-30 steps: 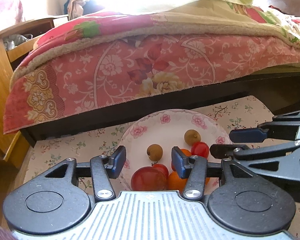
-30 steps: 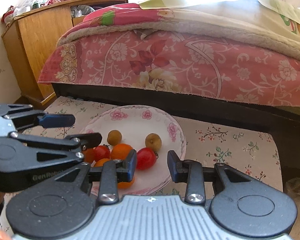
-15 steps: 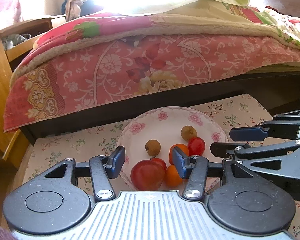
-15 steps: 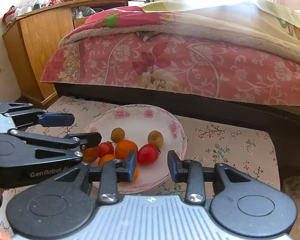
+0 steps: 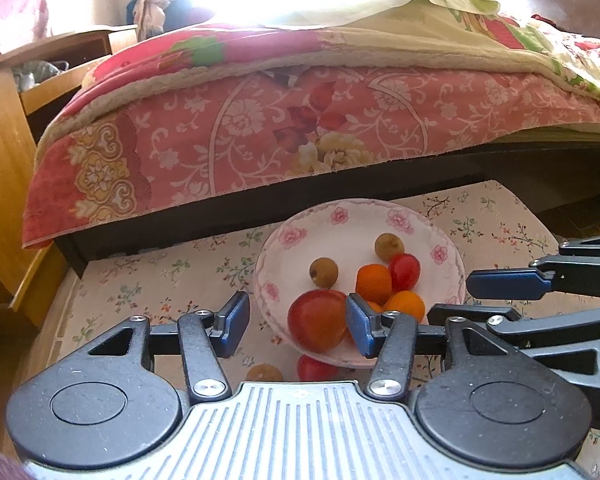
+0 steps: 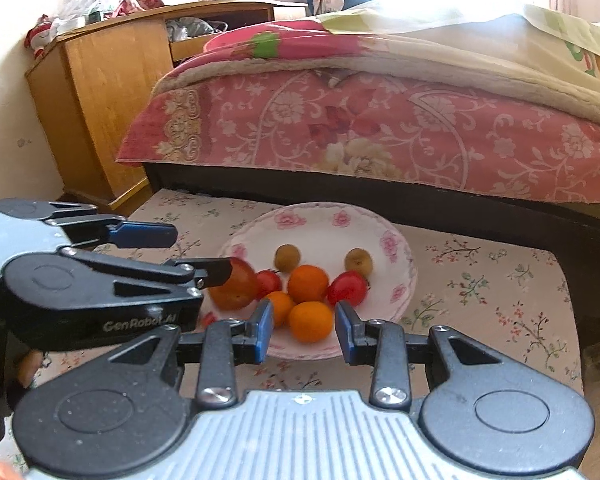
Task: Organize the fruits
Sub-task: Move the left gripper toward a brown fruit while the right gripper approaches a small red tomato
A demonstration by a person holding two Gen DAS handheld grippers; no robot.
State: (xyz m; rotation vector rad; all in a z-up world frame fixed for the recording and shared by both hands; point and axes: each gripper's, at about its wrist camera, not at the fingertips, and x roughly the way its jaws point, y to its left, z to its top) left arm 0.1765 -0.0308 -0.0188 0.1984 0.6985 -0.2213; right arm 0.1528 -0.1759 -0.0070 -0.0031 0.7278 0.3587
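A white floral plate (image 5: 416, 220) (image 6: 400, 276) sits on a flowered mat and holds a big red apple (image 5: 318, 320) (image 6: 236, 288), oranges (image 5: 374, 282) (image 6: 310, 320), red tomatoes (image 5: 405, 270) (image 6: 347, 288) and two small brown fruits (image 5: 323, 271) (image 6: 287, 258). My left gripper (image 5: 296, 322) is open above the plate's near left rim, the apple beside its right finger. My right gripper (image 6: 302, 330) is open above the plate's near edge, an orange between its fingers. A brown fruit (image 5: 264, 372) and a red fruit (image 5: 314, 368) lie on the mat before the plate.
A bed with a pink floral blanket (image 5: 284, 120) (image 6: 380, 128) overhangs the far side of the mat (image 5: 148, 280) (image 6: 480, 280). A wooden cabinet (image 6: 100, 112) (image 5: 0, 184) stands at the left.
Both grippers have pulled back and risen away from the plate, which now shows farther ahead. The two loose fruits on the mat have come into the left wrist view.
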